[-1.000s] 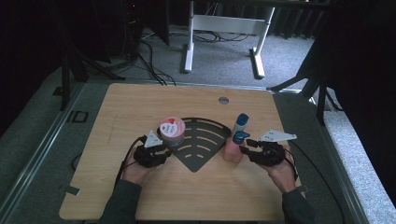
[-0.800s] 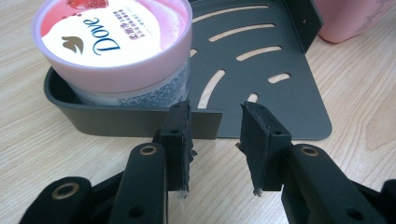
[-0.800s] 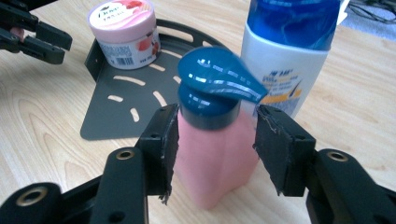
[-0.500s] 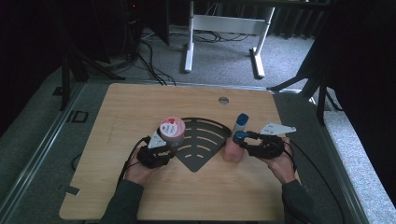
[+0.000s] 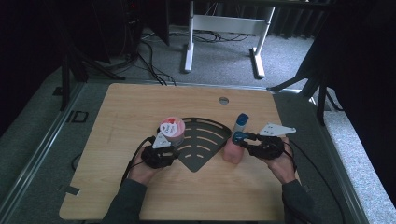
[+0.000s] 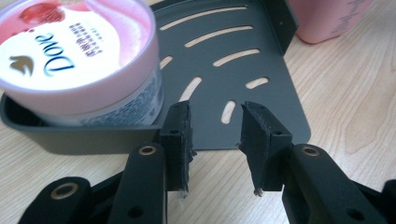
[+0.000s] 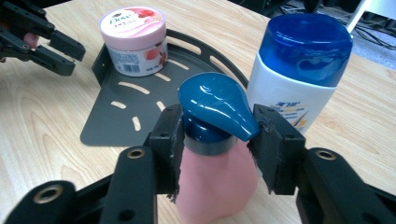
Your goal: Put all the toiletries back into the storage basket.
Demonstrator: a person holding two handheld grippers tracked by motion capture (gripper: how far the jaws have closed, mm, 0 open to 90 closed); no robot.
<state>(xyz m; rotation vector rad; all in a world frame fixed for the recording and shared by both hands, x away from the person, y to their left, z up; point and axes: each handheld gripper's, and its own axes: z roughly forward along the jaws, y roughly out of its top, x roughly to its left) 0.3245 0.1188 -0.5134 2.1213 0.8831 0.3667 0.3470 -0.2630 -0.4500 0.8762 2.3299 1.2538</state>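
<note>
Wooden table (image 5: 140, 107) seen from above, w/ a person's forearms coming in from the bottom edge, a two-jaw gripper in each hand.

Far left: left gripper (image 6: 215, 135) lies low on the tabletop, just beside the near-left edge of a dark grey fan-shaped tray (image 6: 261, 60) w/ curved slots. Its jaws stand spread w/ nothing between them; bare wood and the tray's flat edge show in the gap. In the high view this gripper (image 5: 164, 150) sits just below the tub.

Next: a pink Dove tub (image 6: 79, 60), lid on, stands upright inside the tray's left corner, against its raised rim. From above, the tub (image 5: 172, 130) is at the tray's (image 5: 205, 140) left end.

Centre-right: a pink pump bottle (image 7: 215, 186) w/ a teal pump head stands on the table just off the tray's right side, touching or nearly touching it. The right gripper (image 7: 215, 135) has the bottle's teal neck between its jaws, which have just been closing. Left pad presses on the collar; right pad is at the pump head's edge, so it pinches the neck. From above: right gripper (image 5: 239, 138), pump bottle (image 5: 232, 153).

Right: a white shampoo bottle (image 7: 289, 88) w/ a blue cap stands upright just behind the pump bottle, close beside it.
</note>
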